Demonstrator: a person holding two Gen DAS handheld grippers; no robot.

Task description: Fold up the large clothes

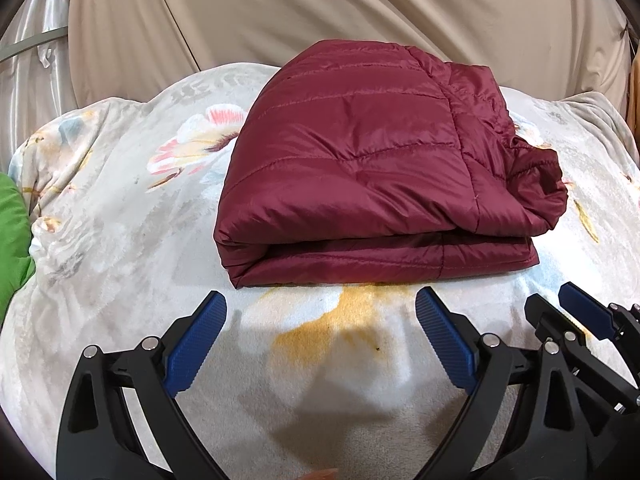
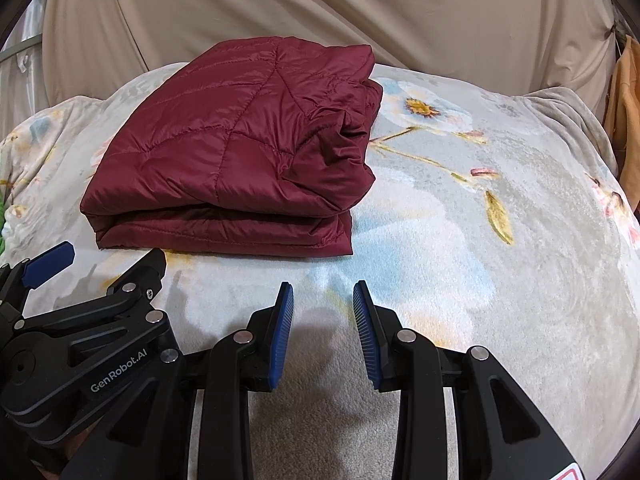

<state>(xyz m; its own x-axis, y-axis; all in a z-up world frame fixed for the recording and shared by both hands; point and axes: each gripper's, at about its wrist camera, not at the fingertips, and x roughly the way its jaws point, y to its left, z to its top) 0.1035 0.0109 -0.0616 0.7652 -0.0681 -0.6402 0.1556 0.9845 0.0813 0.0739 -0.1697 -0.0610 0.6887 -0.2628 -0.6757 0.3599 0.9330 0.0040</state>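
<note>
I see the jacket (image 1: 360,152): glossy quilted nylon-like cloth. Blanket (image 1: 120,240): matt fleecy plush. Left gripper (image 1: 320,336) pads (image 1: 196,344): ribbed blue plastic.

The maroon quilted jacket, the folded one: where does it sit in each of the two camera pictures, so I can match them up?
Left wrist view: the maroon quilted jacket lies folded at centre, slightly right, on the floral blanket.
Right wrist view: the jacket lies upper left of centre.
Shared landmark: the yellow-orange flower print just in front of the jacket's near edge, partly visible in the right view.

Bedroom: floral blanket (image 1: 120,208) on bed, beige curtain (image 1: 320,8).
</note>
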